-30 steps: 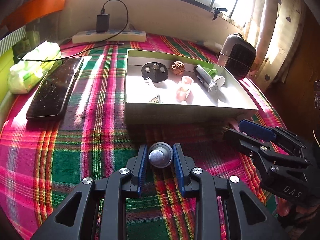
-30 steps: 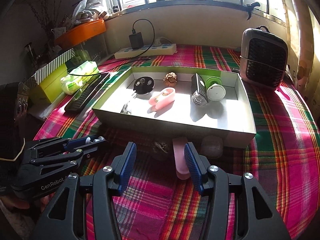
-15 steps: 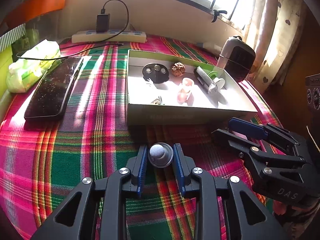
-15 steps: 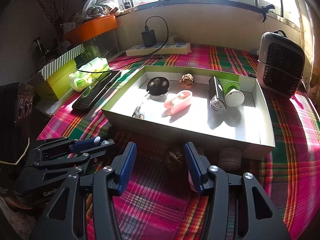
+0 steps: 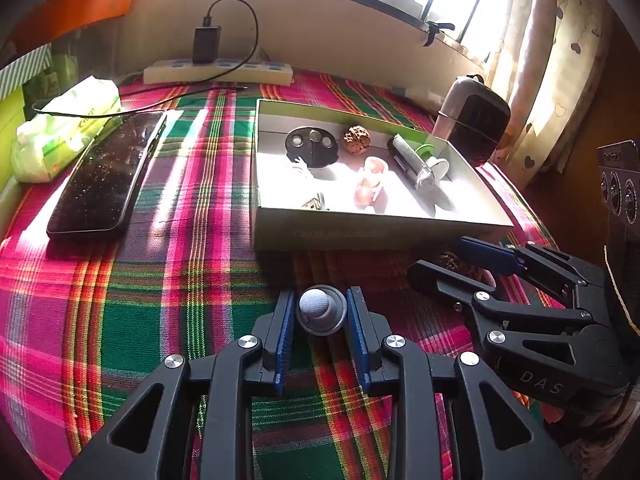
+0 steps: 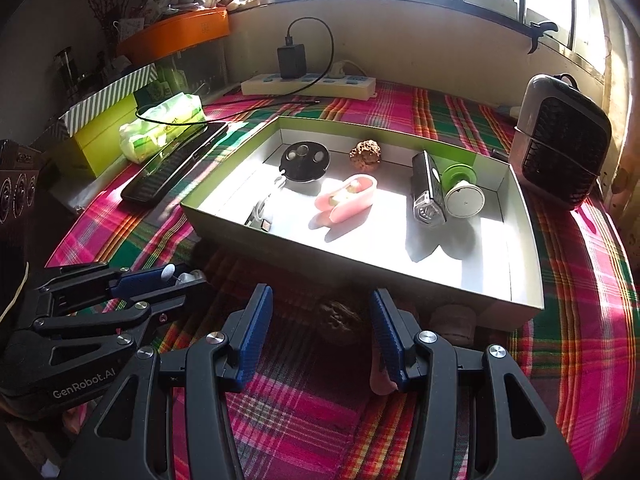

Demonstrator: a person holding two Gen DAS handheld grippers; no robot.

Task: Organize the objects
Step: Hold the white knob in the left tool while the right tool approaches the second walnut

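Observation:
My left gripper [image 5: 320, 312] is shut on a small grey round knob with a white dimpled top [image 5: 319, 307], held above the plaid cloth in front of the white tray [image 5: 360, 232]. My right gripper [image 6: 322, 322] is open, low over a brown walnut [image 6: 338, 320] in the tray's shadow. A pink object [image 6: 378, 378] lies under its right finger, and a pale round piece [image 6: 454, 318] sits beside the tray wall [image 6: 360, 264]. The tray holds a black disc [image 6: 305, 160], a walnut [image 6: 365, 153], a pink case [image 6: 348, 197], a black-and-clear cylinder [image 6: 427, 188] and a green-and-white cap [image 6: 462, 190].
A black keyboard-like slab [image 5: 108, 172] and a green tissue pack [image 5: 64, 128] lie left of the tray. A power strip with charger [image 5: 218, 70] runs along the back wall. A small dark fan heater [image 6: 560, 140] stands at the tray's right. A yellow-green box [image 6: 100, 128] stands far left.
Both grippers have risen and drawn back a little from the tray. The right gripper has shifted left, so the walnut now lies between its fingers. The left gripper keeps the knob.

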